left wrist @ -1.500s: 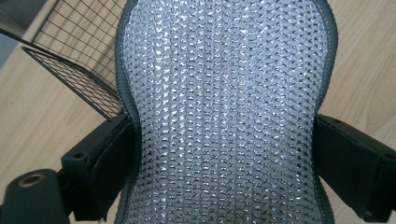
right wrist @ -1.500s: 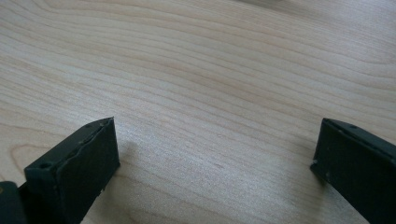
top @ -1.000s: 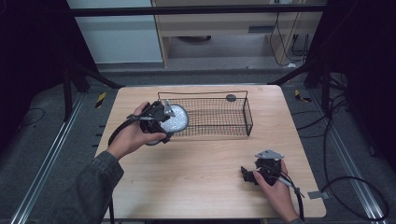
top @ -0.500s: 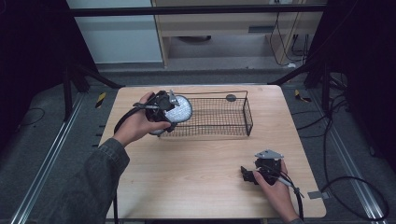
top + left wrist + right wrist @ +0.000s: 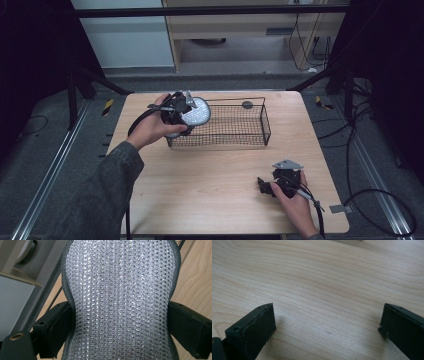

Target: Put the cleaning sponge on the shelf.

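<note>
My left gripper [image 5: 186, 111] is shut on a silvery sequinned pad with a grey rim [image 5: 196, 112], held in the air over the left end of the black wire basket [image 5: 235, 142]. In the left gripper view the sequinned pad [image 5: 120, 297] is squeezed narrow between the two black jaws, which press on its sides. My right gripper [image 5: 264, 186] rests low near the table's front right, held by a hand. In the right gripper view the right gripper [image 5: 327, 325] stands open, jaws wide apart over bare wood with nothing between them.
A small dark round object [image 5: 247, 104] lies at the basket's far rim. The light wooden table [image 5: 210, 190] has bare wood between the basket and the right hand. Cables trail on the dark floor at the right, and a shelf unit stands behind.
The left hand has carried the sequinned pad to the right and slightly up, from beside the basket's left end to over it. The right gripper has stayed put.
</note>
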Action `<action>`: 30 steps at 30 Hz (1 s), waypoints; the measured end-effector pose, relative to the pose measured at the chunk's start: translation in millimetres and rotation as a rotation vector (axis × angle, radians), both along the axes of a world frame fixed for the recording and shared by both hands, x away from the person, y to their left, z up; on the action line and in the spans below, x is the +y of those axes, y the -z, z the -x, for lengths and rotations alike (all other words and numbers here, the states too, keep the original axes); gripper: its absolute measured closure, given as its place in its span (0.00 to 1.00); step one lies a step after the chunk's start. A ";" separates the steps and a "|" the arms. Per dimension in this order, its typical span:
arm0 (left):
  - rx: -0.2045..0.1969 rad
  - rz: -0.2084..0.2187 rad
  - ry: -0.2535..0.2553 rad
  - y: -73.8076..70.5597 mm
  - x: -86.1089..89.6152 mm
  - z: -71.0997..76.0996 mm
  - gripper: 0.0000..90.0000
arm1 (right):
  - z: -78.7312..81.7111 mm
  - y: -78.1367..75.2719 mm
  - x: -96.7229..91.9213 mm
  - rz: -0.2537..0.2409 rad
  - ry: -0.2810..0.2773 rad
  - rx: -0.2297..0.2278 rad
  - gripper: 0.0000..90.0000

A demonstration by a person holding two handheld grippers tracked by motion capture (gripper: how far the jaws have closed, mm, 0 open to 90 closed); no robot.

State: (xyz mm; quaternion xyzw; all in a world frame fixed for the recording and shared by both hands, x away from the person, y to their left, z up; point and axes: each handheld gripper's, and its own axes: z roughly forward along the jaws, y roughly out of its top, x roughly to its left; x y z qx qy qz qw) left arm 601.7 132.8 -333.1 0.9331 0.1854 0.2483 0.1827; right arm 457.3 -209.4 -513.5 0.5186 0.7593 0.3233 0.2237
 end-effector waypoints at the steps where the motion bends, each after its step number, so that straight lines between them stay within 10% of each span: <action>1: -0.008 0.000 0.002 -0.6 -1.3 -0.5 0.10 | 0.0 0.0 0.0 0.000 0.000 0.000 0.00; 30: -0.089 -0.047 0.068 -0.6 -23.2 -7.7 0.10 | 0.1 -0.1 0.1 -0.002 -0.001 0.000 0.00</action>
